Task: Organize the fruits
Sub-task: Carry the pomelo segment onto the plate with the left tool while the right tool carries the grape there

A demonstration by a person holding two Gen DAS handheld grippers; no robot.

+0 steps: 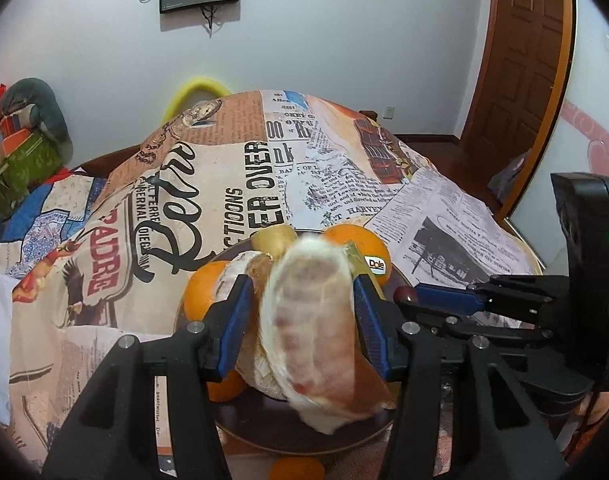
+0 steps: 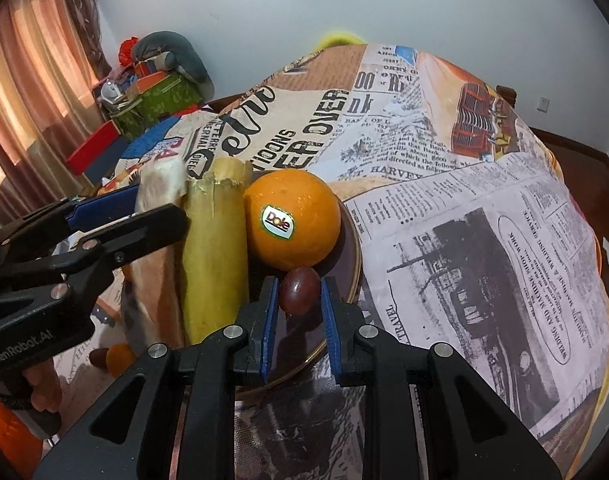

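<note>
My left gripper [image 1: 304,300] is shut on a peeled pomelo wedge [image 1: 316,320], pale with pink flesh, held over a dark round plate [image 1: 264,428]. The plate holds oranges [image 1: 202,290], one with a Dole sticker [image 2: 294,218], and a yellow pomelo rind piece [image 2: 214,248]. My right gripper [image 2: 298,296] is shut on a small dark red grape-like fruit [image 2: 300,290] at the plate's right rim [image 2: 354,268]. The left gripper shows in the right wrist view [image 2: 124,216], holding the wedge [image 2: 160,184].
The table wears a newspaper-print cloth [image 1: 224,184]. A small orange [image 2: 120,358] and a dark fruit [image 2: 98,356] lie on the cloth left of the plate. Boxes and a grey cushion [image 2: 164,76] sit at the far left. A wooden door [image 1: 520,76] stands at right.
</note>
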